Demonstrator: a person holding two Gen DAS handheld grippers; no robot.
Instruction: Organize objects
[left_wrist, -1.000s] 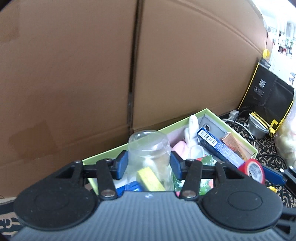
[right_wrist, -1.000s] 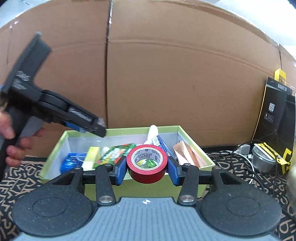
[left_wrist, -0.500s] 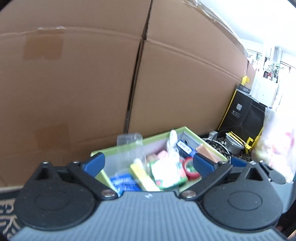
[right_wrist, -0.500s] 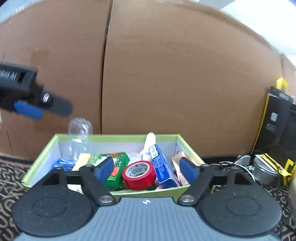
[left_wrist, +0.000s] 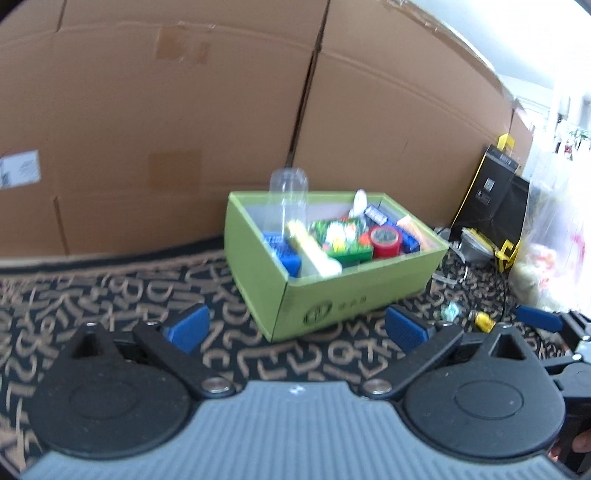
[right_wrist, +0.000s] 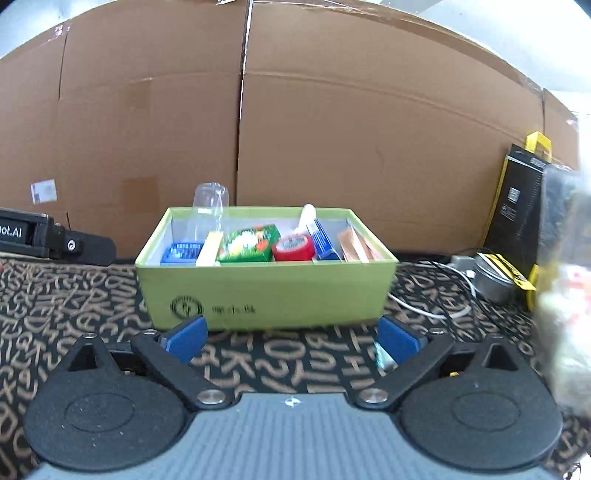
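A green cardboard box (left_wrist: 354, 291) (right_wrist: 266, 291) stands on a patterned carpet against a cardboard wall. Inside it are a clear plastic jar (left_wrist: 288, 199) (right_wrist: 208, 214) standing upside down at the left, a red tape roll (left_wrist: 386, 240) (right_wrist: 293, 248), a green packet (left_wrist: 341, 240) (right_wrist: 249, 243), a blue box (right_wrist: 323, 240) and other small items. My left gripper (left_wrist: 295, 326) is open and empty, well back from the box. My right gripper (right_wrist: 291, 334) is open and empty just before the box front.
The left gripper's body (right_wrist: 55, 242) shows at the left of the right wrist view. A black and yellow package (left_wrist: 491, 199), a small metal tin (right_wrist: 491, 280), white cables (right_wrist: 428, 295) and a plastic bag (left_wrist: 554, 236) lie to the right of the box.
Both grippers opened, leaving the jar and the red tape roll in the box. Both then drew back away from the box.
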